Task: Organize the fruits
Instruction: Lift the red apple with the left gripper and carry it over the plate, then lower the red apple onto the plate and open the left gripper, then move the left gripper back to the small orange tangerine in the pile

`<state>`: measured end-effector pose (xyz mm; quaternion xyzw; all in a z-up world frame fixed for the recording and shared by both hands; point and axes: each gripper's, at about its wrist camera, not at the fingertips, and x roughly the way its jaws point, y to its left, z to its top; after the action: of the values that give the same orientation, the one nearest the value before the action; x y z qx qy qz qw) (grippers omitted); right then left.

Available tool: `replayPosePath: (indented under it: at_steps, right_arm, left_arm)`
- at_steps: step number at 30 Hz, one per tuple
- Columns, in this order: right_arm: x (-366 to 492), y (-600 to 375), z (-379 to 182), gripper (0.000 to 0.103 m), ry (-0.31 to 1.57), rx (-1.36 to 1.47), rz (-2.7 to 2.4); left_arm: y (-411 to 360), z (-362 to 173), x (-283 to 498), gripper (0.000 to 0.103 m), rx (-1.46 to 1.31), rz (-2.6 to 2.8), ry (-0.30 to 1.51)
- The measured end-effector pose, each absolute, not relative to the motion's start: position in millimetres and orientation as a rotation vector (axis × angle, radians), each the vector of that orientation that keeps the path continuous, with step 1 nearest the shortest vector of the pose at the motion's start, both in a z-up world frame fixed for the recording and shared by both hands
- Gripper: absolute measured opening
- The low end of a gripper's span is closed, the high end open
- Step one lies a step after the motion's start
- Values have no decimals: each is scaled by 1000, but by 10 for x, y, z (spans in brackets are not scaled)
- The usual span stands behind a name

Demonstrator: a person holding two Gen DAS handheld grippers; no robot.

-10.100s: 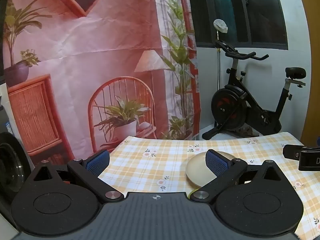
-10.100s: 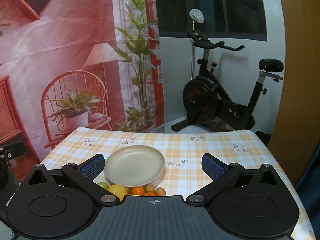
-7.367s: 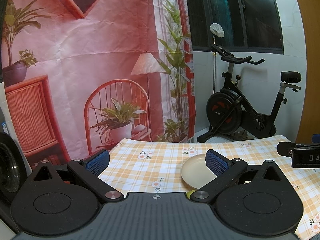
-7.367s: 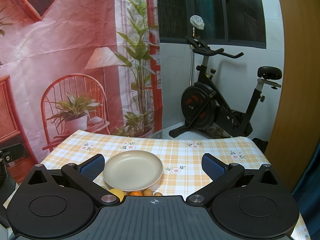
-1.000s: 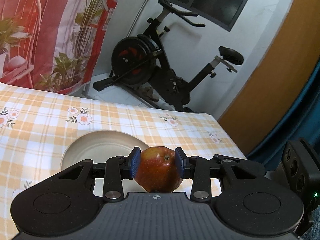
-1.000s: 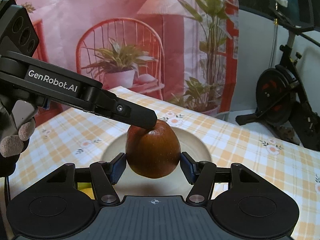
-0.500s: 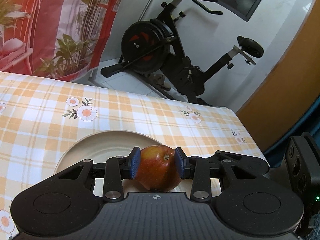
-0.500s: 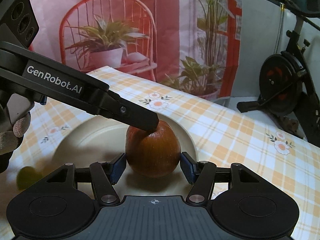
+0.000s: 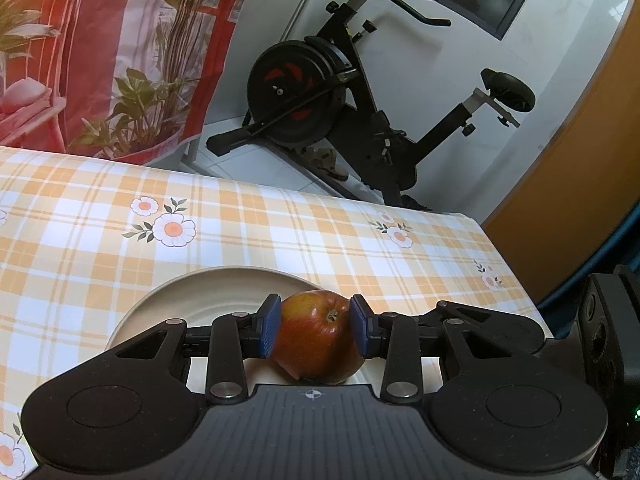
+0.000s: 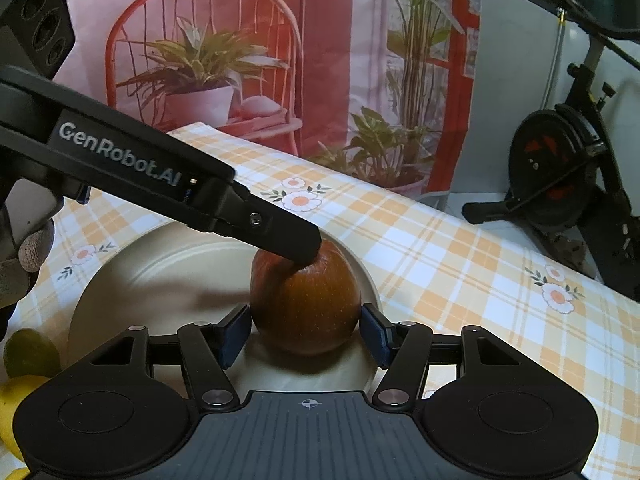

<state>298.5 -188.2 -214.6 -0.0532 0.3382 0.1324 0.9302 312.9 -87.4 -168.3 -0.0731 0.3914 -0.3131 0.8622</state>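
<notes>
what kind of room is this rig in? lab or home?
Most likely a home room, dressed for recording: an exercise bike by the wall, a checked floral tablecloth, and a printed backdrop of chair and plants.

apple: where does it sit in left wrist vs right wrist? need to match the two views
Left wrist: the apple is at lower centre, stem end showing, clamped between the left tool pads, over the plate.
Right wrist: the apple is at centre, between the right tool pads, with the left tool's finger coming in from the upper left onto its top.
Shared landmark: the beige plate under it, on the checked tablecloth.
</notes>
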Motion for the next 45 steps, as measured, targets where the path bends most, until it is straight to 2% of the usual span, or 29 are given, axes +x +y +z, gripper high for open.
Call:
replayPosePath:
  at_steps: [6,9,30,45]
  right_arm:
    - [2888,-1856,-2084,58,693,-131,254]
    - [2820,-1866,-2029,65,684,-143,231]
    - [1955,-1914,-1753,64,603,-12,147]
    - [1097,-1638,-1900,64,528,62,93]
  left_arm:
    - [-920,-1652,3088,40,-123,-631,808]
    - [-930,-1627,3046,40,-111,-621,800]
    - [-572,-1357,2416,41,-45,-521,763]
    - [-223,-1342,1701,43,-41,-461,709]
